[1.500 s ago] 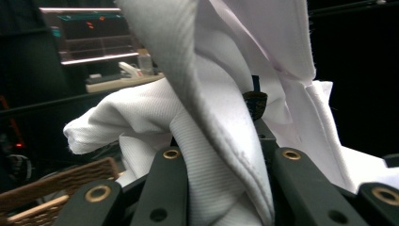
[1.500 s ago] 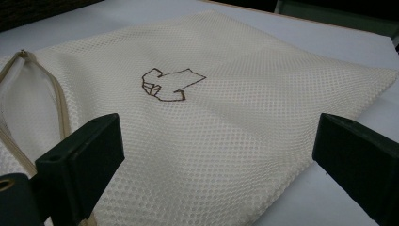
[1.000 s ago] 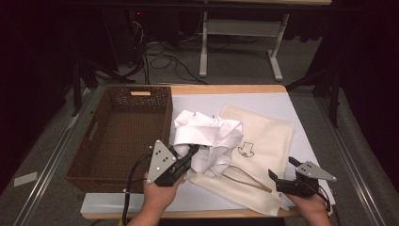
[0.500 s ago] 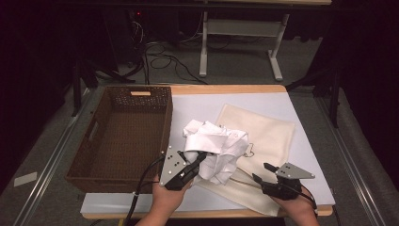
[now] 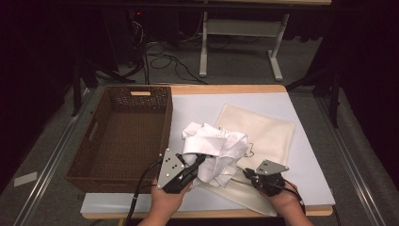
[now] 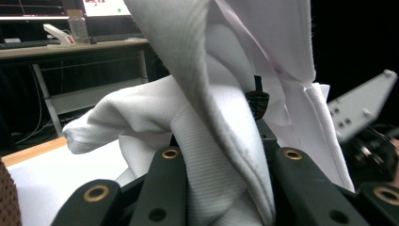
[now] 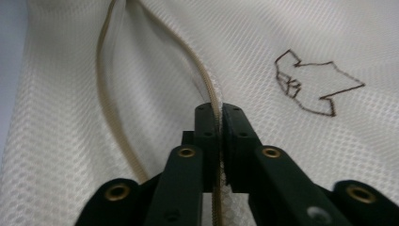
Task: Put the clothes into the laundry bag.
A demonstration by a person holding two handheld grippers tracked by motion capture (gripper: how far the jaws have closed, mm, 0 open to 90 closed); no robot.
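Near the bottom edge of the high view, two hands: left hand left of centre, right hand right of centre, each holding a gripper. Left gripper angled up and to the right, jaws clamped on a fold of the white cloth; in the left gripper view the ribbed fabric bunched between the black jaws and rising past the top of the frame. Right gripper at lower right of centre, pointing left toward the cloth; grey plate on top. In the right gripper view, jaws together on the zipper edge of the mesh bag, the beige zipper curving up to the upper left; a brown outline drawing on the mesh at upper right.

Cloth crumpled in a heap at centre frame, lying over the near left part of the cream bag, which spreads flat toward the right of centre. Whether the cloth is lifted clear of the bag or resting on it: hard to tell. Beneath both, a pale sheet covering the table. Just left of the cloth, a brown wicker basket, empty, with a handle slot in its far wall. Beyond the table, upper frame, dark floor with cables and a white desk frame.
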